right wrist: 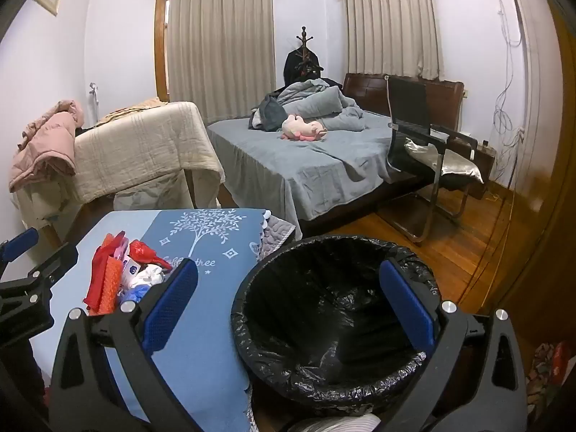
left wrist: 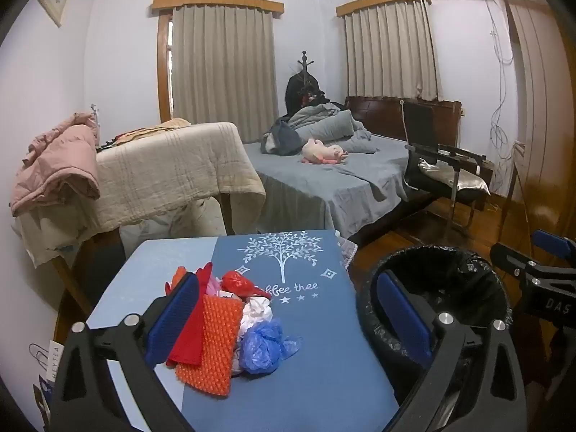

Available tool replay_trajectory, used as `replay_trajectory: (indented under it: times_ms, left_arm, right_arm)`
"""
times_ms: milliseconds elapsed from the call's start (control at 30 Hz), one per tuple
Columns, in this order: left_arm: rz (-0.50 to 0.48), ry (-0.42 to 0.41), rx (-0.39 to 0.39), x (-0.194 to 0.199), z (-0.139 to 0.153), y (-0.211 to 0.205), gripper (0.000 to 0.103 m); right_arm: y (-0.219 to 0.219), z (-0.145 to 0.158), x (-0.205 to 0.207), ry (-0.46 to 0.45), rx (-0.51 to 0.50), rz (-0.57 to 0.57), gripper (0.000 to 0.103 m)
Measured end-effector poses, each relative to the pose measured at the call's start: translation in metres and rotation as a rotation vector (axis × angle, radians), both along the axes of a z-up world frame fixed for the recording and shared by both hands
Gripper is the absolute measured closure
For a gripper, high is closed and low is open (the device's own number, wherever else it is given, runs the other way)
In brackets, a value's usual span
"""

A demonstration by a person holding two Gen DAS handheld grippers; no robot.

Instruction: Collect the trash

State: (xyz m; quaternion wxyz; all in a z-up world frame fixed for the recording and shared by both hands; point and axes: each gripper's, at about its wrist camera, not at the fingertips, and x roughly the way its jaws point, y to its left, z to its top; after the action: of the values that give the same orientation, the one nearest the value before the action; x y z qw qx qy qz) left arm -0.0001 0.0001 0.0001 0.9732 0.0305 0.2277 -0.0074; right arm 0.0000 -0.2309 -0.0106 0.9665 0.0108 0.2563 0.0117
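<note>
Still, both sets of fingers were spread, empty: left gripper framed the crumpled red, orange, blue trash pile near the table's left edge; right gripper over the black-lined bin beside its right edge, ready for drops.

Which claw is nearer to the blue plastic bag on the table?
Left. The left claw is open right around the trash pile with the blue plastic bag; the right claw is open over the bin, beside it.
</note>
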Motion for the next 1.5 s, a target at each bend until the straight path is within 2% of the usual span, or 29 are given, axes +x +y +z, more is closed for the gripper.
replay_trajectory:
  times_ms: [767, 1000, 1500]
  left_arm:
    - [0.002, -0.006, -0.005, 0.0, 0.0, 0.0, 0.006]
    - [0.002, -0.006, -0.005, 0.0, 0.0, 0.0, 0.006]
    - [0.002, -0.006, -0.005, 0.0, 0.0, 0.0, 0.006]
  right_arm:
    - [-0.001, -0.003, -0.003, -0.018, 0.0, 0.0, 0.005]
    - [0.003, 0.008, 0.0, -0.021, 0.001, -0.002, 0.005]
    - [0.003, 0.009, -0.002, -0.023, 0.004, -0.002, 0.005]
